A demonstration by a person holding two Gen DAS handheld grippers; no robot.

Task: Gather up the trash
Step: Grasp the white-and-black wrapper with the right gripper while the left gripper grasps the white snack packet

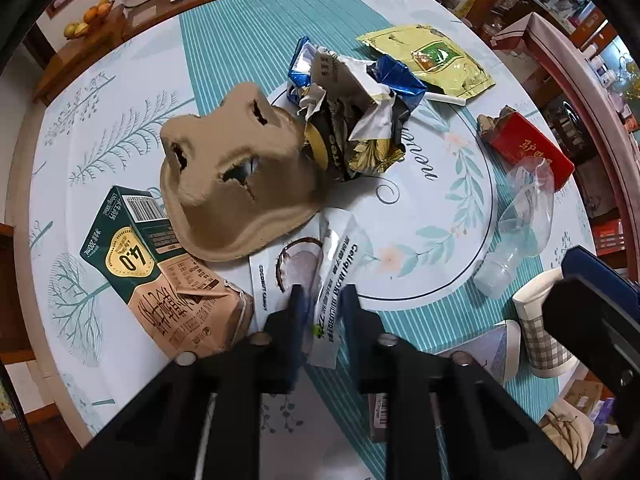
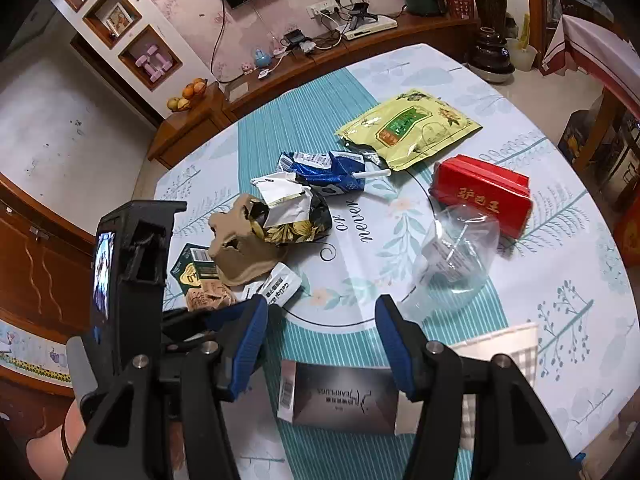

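Trash lies across a round table with a teal and white cloth (image 1: 240, 40). My left gripper (image 1: 323, 300) is shut on a white coconut snack wrapper (image 1: 334, 264), just above the table near a green and brown milk carton (image 1: 160, 268) and a brown pulp cup tray (image 1: 236, 172). My right gripper (image 2: 320, 320) is open and empty above the near edge, over a dark earplugs box (image 2: 340, 396). A crumpled clear plastic cup (image 2: 456, 256), a red box (image 2: 480, 196), a yellow pouch (image 2: 408, 128) and crumpled blue and black wrappers (image 2: 304, 192) lie beyond it.
Paper cups (image 1: 540, 336) lie at the table's near right edge. A wooden sideboard (image 2: 280, 76) with fruit, cables and devices runs along the far wall. The left gripper's body (image 2: 132, 264) stands close at the left of the right wrist view.
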